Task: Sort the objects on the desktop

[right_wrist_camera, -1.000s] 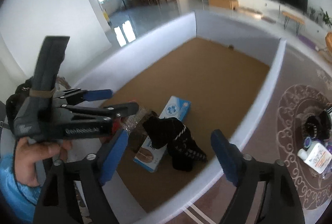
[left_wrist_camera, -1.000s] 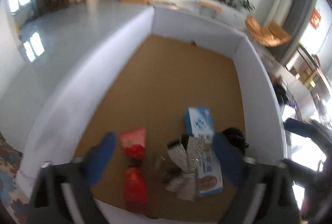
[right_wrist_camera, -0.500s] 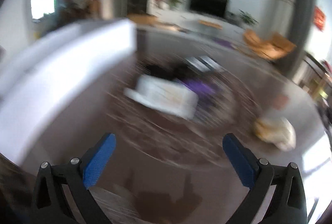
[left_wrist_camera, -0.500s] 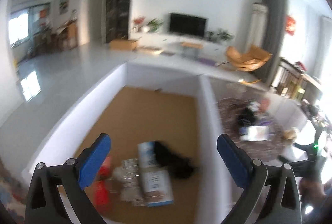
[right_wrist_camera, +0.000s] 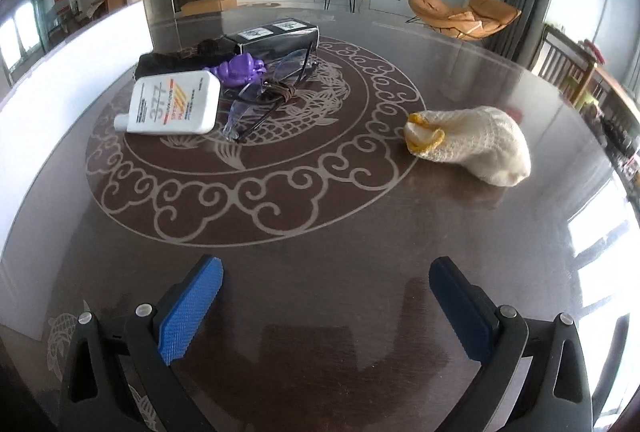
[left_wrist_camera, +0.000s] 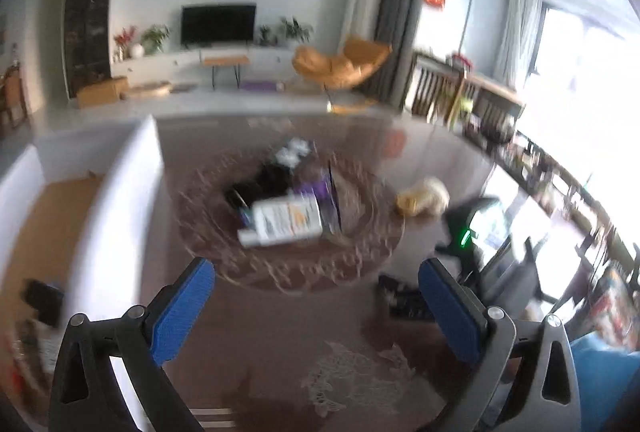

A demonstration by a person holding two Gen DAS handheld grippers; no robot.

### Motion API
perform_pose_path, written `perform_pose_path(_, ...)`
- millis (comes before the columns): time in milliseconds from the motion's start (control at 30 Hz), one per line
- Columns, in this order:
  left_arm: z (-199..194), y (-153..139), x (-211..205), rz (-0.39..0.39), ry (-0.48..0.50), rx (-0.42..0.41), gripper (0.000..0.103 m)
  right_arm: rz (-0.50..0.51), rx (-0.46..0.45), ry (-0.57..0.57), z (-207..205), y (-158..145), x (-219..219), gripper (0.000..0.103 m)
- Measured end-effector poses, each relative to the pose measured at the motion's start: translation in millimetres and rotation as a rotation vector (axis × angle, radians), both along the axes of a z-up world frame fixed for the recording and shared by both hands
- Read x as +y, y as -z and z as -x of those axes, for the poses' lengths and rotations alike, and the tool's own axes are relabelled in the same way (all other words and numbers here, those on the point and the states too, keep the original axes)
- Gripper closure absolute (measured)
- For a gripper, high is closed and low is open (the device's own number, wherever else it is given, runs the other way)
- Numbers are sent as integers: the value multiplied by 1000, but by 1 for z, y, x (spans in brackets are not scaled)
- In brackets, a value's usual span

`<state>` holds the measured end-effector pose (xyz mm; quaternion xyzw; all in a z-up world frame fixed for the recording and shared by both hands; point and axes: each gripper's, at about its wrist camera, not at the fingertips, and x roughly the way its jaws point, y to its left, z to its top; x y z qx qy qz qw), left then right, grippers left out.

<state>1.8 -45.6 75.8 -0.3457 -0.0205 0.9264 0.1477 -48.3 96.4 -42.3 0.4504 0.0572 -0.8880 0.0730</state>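
Surface (right_wrist_camera: 320, 232): glossy, cluttered.
Right gripper (right_wrist_camera: 326, 292): you're hovering wide, empty.
Risk: glasses (right_wrist_camera: 272, 92) snagging bottle (right_wrist_camera: 176, 106).

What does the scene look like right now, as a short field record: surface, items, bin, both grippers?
surface: dark glossy round table with a pale scroll pattern
pile: white flat plastic bottle, purple plastic toy, clear-lensed glasses, black rectangular box, black cloth, all bunched together
apart: cream knitted glove with yellow cuff, lying alone to the pile's right
bin: white-walled box with brown floor, left of the pile
left gripper: open, empty
right gripper: open, empty, above bare table
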Motion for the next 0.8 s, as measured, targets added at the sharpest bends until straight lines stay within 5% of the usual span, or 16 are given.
perform_pose_path(100,27,47,16,57,-1,-79,0,26,-10,51,4,3,4,0)
perform_pose_path(300,67,92,19,108,-33,-162,0,21,-9,72,4,1,6,0)
perform_pose_path(667,79,118,8,72,-80,-222,0,21,-10,72,4,1,6,0)
perform_pose_path(800,82,123,19,160,-81,-236,0,17,-8,65,1,-1,3,0)
